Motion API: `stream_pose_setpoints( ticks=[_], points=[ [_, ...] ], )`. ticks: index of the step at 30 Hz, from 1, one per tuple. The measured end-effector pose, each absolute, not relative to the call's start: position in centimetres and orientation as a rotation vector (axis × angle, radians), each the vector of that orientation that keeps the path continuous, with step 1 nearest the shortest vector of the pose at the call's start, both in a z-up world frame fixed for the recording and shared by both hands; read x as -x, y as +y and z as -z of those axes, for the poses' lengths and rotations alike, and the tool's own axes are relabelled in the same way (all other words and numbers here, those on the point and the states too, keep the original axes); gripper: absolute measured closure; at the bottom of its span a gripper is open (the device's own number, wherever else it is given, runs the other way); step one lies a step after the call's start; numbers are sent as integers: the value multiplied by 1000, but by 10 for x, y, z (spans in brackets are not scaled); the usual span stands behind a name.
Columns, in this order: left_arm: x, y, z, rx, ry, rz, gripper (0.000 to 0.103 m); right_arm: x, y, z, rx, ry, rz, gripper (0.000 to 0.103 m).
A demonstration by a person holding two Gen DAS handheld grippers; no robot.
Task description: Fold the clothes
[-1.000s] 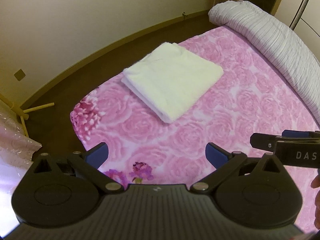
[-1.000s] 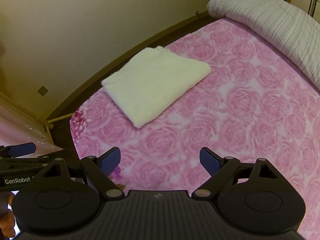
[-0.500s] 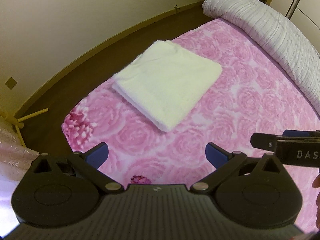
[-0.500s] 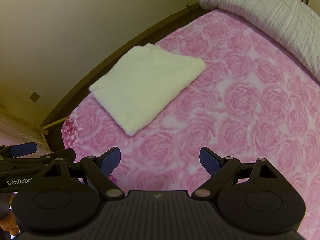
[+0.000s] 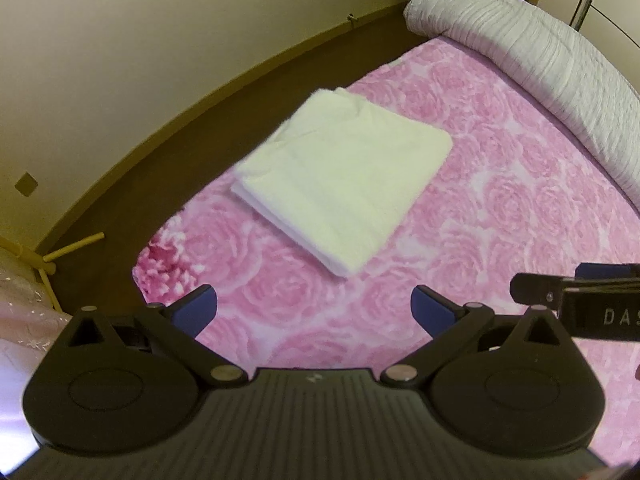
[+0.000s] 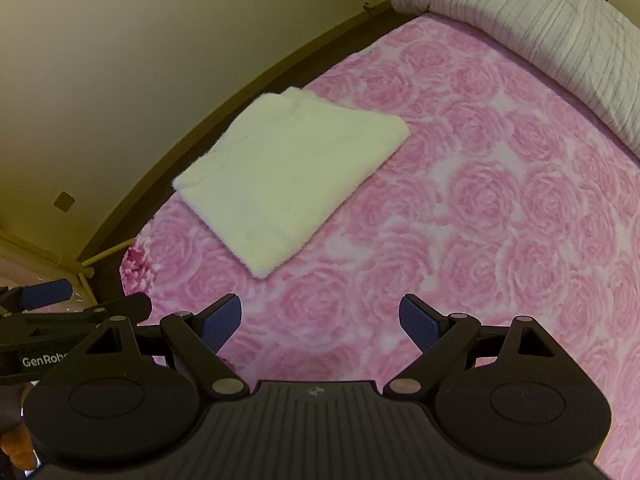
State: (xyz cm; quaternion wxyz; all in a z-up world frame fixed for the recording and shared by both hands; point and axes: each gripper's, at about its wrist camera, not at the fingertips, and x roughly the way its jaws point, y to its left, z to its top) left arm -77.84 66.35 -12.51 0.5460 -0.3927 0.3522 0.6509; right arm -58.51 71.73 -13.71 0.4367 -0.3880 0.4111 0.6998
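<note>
A cream-white cloth lies folded into a thick rectangle near the far corner of the pink rose-patterned bed. It shows in the right wrist view too, as the folded cloth on the bed. My left gripper hovers open above the bedspread, short of the cloth, with nothing between its blue pads. My right gripper is also open and empty, beside the left one. Each gripper's fingertip shows at the edge of the other's view.
A rolled grey-white ribbed quilt lies along the bed's far right side. A beige wall and dark floor strip border the bed on the left. A pale wooden rack leg stands at the lower left.
Both grippers shifted slightly over the bed, so the folded cloth sits a little further left in both views. Both pairs of jaws stayed wide apart.
</note>
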Motion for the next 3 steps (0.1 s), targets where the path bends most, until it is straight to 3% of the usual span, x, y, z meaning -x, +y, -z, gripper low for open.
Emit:
stream_pose_setpoints(
  ticks=[3],
  points=[
    [779, 661, 122, 931, 831, -1551, 1, 585, 714, 135, 964, 1019, -1744, 14]
  ],
)
